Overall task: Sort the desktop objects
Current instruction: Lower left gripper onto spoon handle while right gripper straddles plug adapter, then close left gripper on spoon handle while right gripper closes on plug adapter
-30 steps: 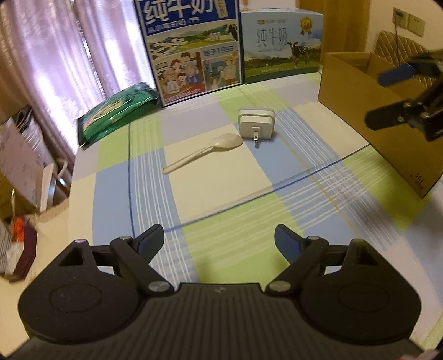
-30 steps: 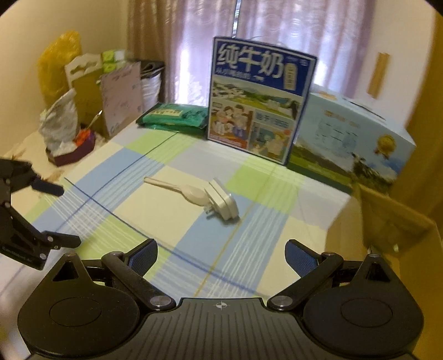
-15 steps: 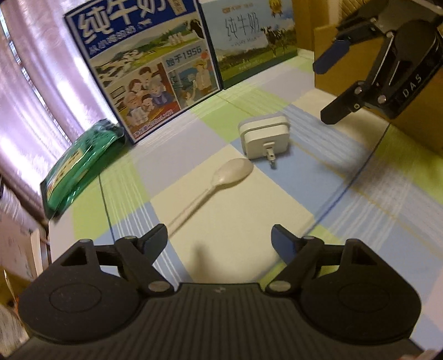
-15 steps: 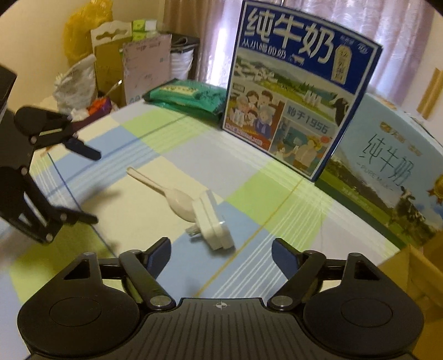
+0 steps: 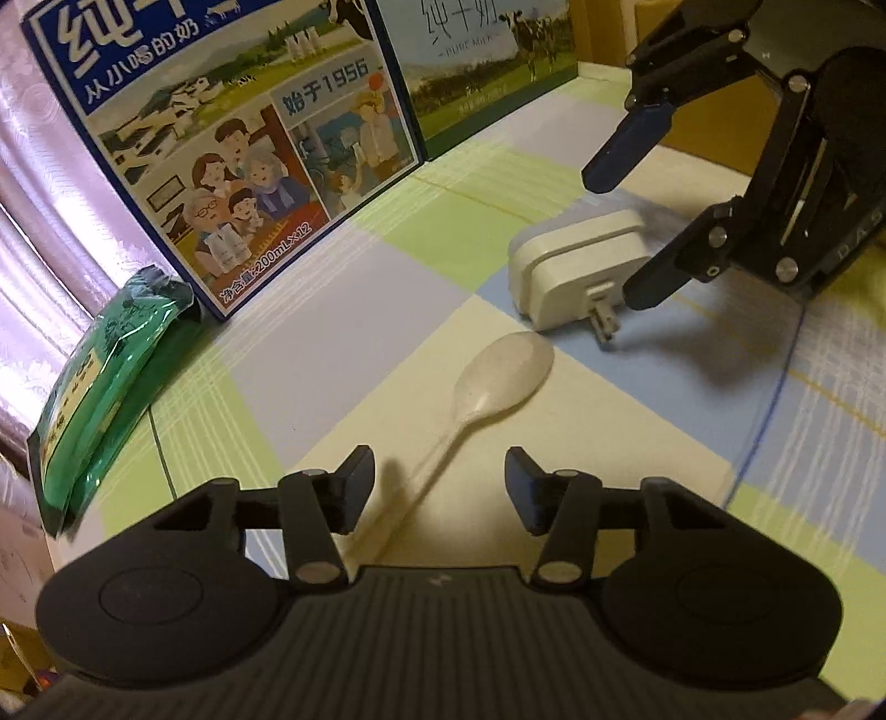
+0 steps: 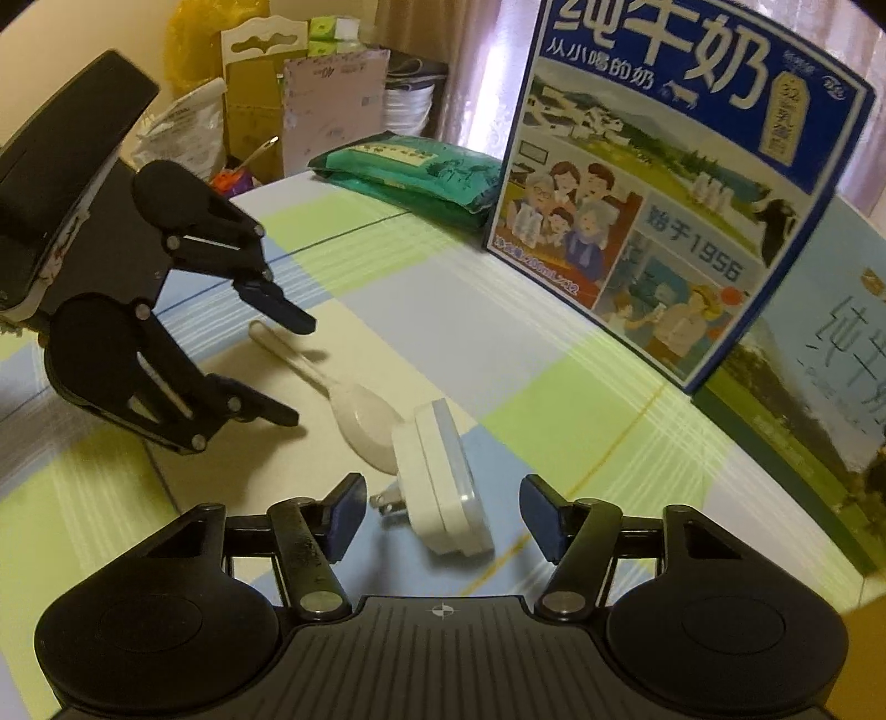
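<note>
White charger [image 6: 440, 482], cream spoon [image 5: 501, 376], green-blue-cream checked tablecloth [image 5: 554, 432].

Standing upright at the back of the bench [image 5: 354, 310], on its checked cloth: a blue milk carton box [image 5: 221, 127] printed with a family scene. Just beside it, lying flat, a green packet [image 5: 105, 376]. Sitting to the other side, a second milk box [image 5: 487, 61] showing cows. Crowding the far corner beyond the bench: paper bags [image 6: 260, 83] and a yellow sack [image 6: 205, 33].
</note>
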A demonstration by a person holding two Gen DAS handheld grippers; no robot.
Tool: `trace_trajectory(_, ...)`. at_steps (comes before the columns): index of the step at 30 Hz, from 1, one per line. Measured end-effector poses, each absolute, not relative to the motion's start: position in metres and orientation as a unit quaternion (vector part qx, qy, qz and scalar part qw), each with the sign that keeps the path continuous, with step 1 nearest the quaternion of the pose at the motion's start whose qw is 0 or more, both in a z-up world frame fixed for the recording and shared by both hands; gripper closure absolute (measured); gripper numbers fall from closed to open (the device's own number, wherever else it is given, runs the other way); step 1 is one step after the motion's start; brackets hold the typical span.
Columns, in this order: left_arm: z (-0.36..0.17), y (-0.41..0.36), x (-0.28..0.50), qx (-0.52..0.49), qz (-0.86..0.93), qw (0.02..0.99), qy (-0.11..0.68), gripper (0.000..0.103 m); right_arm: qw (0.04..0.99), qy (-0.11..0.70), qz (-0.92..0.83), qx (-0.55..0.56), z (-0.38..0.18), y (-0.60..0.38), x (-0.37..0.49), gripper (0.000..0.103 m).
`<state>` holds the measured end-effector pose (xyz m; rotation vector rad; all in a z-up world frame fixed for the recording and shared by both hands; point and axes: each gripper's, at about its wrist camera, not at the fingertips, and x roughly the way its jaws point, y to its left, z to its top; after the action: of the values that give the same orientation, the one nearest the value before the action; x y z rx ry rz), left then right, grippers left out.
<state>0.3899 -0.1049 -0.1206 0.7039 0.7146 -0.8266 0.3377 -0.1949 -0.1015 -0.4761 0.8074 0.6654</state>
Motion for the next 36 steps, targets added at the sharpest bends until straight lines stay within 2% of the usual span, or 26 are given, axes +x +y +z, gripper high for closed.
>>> trace_trajectory(2,-0.124,-0.106,0.395,0.323,-0.389,0.796,0.334,0.061,0.839,0.382,0.316,-0.226,-0.105,-0.193,0.343,0.049)
trace_trajectory(6,-0.124,-0.109,0.402,0.316,-0.393,0.796,0.335,0.082,0.834,0.386,0.318,-0.233,-0.112,-0.19,0.351,0.055)
trace_trajectory(9,-0.124,-0.112,0.402,0.32,-0.398,0.791,0.336,0.089,0.831,0.388,0.323,-0.235,-0.115,-0.186,0.354,0.057)
trace_trajectory(11,-0.124,-0.113,0.401,0.324,-0.398,0.789,0.336,0.09,0.829,0.391,0.325,-0.233,-0.116,-0.184,0.354,0.066)
trace_trajectory(17,-0.123,-0.11,0.389,0.318,-0.382,0.793,0.352,0.096,0.838,0.396,0.304,-0.221,-0.111,-0.184,0.348,0.071)
trace_trajectory(20,-0.121,-0.11,0.374,0.311,-0.372,0.794,0.367,0.102,0.841,0.407,0.291,-0.205,-0.107,-0.188,0.336,0.071)
trace_trajectory(26,-0.115,-0.107,0.325,0.29,-0.359,0.797,0.389,0.102,0.848,0.441,0.266,-0.124,-0.093,-0.2,0.286,0.071)
trace_trajectory(36,-0.099,-0.087,0.233,0.177,-0.332,0.812,0.446,0.102,0.853,0.478,0.21,0.016,-0.088,-0.237,0.176,0.071)
